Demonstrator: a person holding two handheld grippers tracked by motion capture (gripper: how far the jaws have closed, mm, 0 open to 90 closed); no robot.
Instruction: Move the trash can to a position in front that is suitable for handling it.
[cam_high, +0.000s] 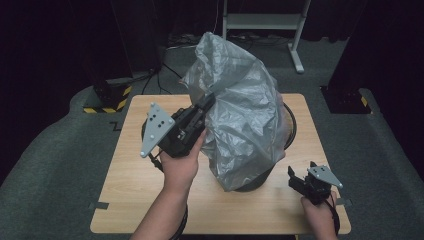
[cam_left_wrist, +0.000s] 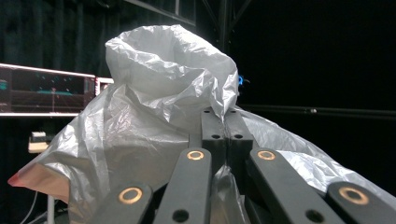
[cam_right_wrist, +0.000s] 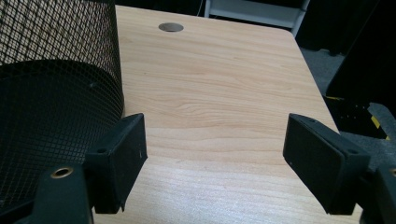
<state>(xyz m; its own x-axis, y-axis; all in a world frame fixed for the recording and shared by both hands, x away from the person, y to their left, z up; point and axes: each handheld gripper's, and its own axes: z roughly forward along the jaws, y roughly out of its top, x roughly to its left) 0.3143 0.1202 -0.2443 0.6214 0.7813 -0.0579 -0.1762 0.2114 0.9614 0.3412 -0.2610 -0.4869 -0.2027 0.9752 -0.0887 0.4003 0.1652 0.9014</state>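
Left gripper (cam_high: 209, 102) jaws pinch the grey plastic bag (cam_high: 240, 115), lifted over the mesh bin (cam_right_wrist: 51, 93). Right gripper (cam_high: 300, 181) jaws spread, empty, above the counter (cam_high: 140, 190).

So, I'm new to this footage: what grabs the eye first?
The crumpled grey plastic bag billowing up over the table's middle, pinched in the shut left tongs. Under it stands a black mesh bin; the right tongs wait open at the table's near right corner.
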